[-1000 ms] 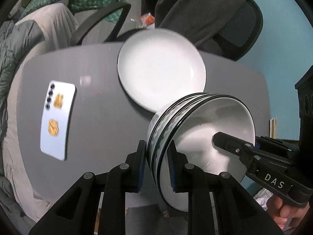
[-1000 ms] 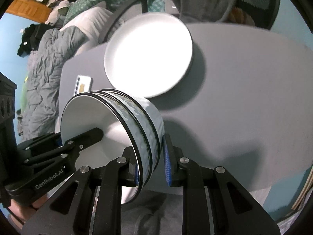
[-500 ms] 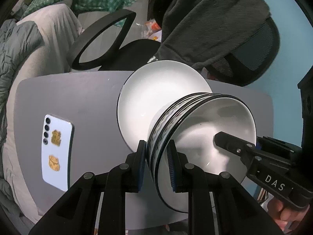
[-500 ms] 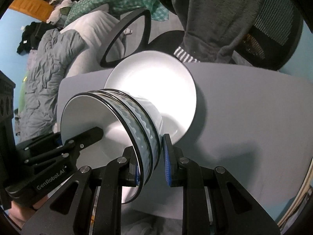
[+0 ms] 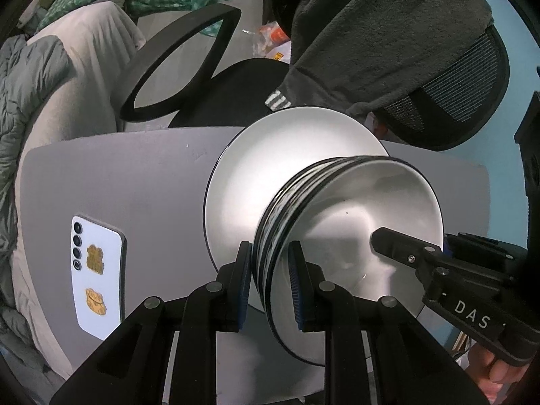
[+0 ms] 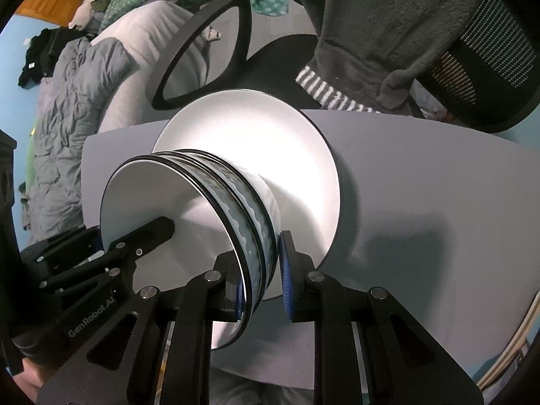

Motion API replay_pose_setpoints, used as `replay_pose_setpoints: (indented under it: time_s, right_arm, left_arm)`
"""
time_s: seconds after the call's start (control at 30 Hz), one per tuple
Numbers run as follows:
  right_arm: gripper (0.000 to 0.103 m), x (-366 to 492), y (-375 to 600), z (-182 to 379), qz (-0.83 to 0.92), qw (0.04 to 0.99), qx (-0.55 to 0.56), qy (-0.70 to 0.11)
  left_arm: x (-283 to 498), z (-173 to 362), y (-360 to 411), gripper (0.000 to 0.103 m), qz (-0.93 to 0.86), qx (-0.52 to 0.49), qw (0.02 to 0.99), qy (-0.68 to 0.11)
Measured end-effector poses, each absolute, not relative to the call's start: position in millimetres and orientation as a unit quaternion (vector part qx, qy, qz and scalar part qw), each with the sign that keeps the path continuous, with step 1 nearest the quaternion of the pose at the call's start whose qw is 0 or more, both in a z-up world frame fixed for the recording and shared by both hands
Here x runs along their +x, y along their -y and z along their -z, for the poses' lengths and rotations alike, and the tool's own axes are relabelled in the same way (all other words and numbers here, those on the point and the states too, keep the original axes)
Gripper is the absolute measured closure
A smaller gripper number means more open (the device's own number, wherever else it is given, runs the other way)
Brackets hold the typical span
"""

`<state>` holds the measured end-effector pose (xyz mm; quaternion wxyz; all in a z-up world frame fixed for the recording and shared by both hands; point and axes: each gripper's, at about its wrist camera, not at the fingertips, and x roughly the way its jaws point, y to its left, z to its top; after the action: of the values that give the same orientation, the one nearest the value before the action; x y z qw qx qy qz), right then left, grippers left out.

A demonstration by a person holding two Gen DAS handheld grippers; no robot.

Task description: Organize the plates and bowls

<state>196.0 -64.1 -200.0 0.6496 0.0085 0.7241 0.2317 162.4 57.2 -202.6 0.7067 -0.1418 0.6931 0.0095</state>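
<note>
A stack of nested white bowls with black rims and blue-grey wave bands (image 5: pixel 337 236) is held by both grippers. My left gripper (image 5: pixel 270 270) is shut on the stack's rim on one side. My right gripper (image 6: pixel 260 266) is shut on the opposite rim of the bowl stack (image 6: pixel 202 209). The stack sits over a large white plate (image 5: pixel 270 175) on the grey table (image 5: pixel 135 175); its base meets or nearly meets the plate (image 6: pixel 270 141). Whether it rests on the plate I cannot tell.
A white phone (image 5: pixel 96 270) with gold stickers lies on the table's left. A black office chair (image 5: pixel 472 77) draped with a grey garment stands behind the table. A bed with grey bedding (image 6: pixel 77 101) is at the left.
Both grippers carried the bowl stack forward and down, from beside the plate to over its middle. The plate and phone stayed put.
</note>
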Motion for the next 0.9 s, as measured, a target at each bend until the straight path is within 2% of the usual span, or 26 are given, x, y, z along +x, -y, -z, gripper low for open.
replay_pose_setpoints:
  time_s: [0.37,0.43,0.57,0.63,0.67,0.73,0.8,0.9]
  right_arm:
    - [0.085,197.7,59.6,201.0,-0.224,0.657,-0.002,-0.72]
    - [0.085,196.6,59.4,200.9,-0.226,0.659,-0.006,-0.717]
    - [0.084,194.6,58.4,194.3,-0.223,0.676,-0.019,-0.702]
    - [0.074,196.1,58.8,190.7,-0.221,0.684,-0.028,-0.694]
    - [0.066,197.1,60.3,186.8,-0.218,0.691,-0.029,-0.688]
    - [0.064,198.6,62.6,180.9,-0.214,0.701,-0.032,-0.68]
    - [0.056,200.3,65.5,171.7,-0.213,0.709,-0.031,-0.672]
    - [0.049,200.1,68.3,157.3,-0.211,0.724,-0.039,-0.655]
  left_arm:
    - [161.7,205.7,-56.2,0.083,-0.007,-0.137,0.712,-0.689]
    - [159.8,203.7,-55.4,0.079,-0.008,-0.134,0.714,-0.687]
    - [157.3,193.0,-54.0,0.066,-0.015,-0.121,0.732,-0.67]
    - [155.9,187.1,-54.2,0.06,-0.018,-0.116,0.739,-0.663]
    - [155.1,184.2,-55.1,0.057,-0.02,-0.116,0.742,-0.66]
    - [152.9,177.8,-58.0,0.054,-0.025,-0.119,0.747,-0.654]
    - [150.1,169.6,-60.5,0.045,-0.028,-0.124,0.753,-0.645]
    - [145.5,158.0,-62.3,0.041,-0.031,-0.125,0.763,-0.634]
